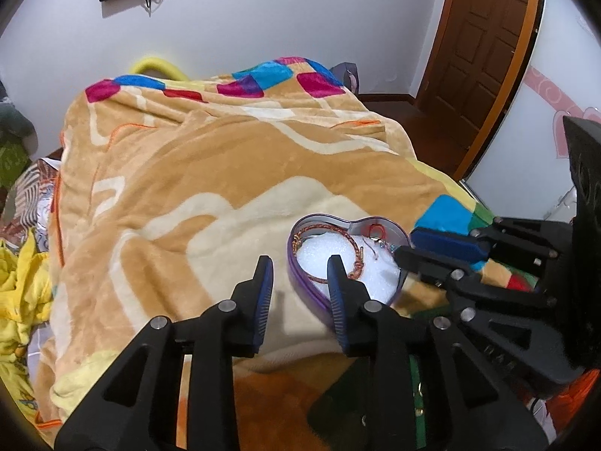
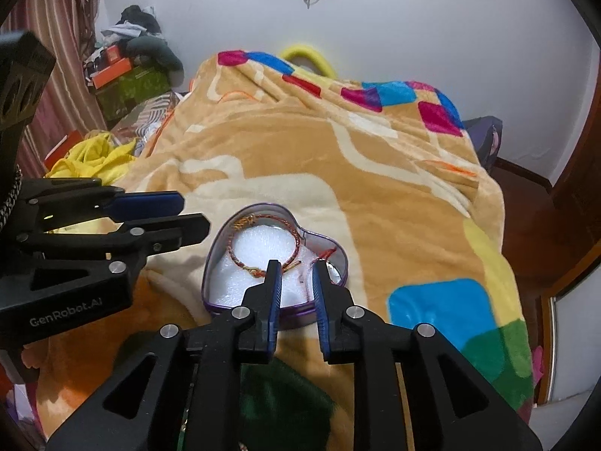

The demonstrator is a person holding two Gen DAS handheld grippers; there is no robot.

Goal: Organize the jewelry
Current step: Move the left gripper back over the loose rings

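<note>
A purple heart-shaped tin (image 1: 300,282) (image 2: 259,306) lies on the blanket, lined with white foam (image 2: 263,244). A red-and-gold braided bracelet (image 2: 236,259) (image 1: 355,240) rests in a ring on the foam. A thin red cord (image 2: 327,252) (image 1: 377,230) lies in the tin's other lobe. My right gripper (image 2: 296,268) (image 1: 405,250) hovers over the near part of the tin, slightly open, with only foam showing in the gap. My left gripper (image 1: 299,265) (image 2: 196,214) stands open at the tin's left side; the rim shows between its fingers, untouched.
A tan plush blanket (image 1: 225,158) with coloured squares covers the bed. Yellow cloth (image 2: 94,158) and stacked boxes (image 2: 127,79) lie off the bed's left side. A brown wooden door (image 1: 484,37) and dark floor are on the right.
</note>
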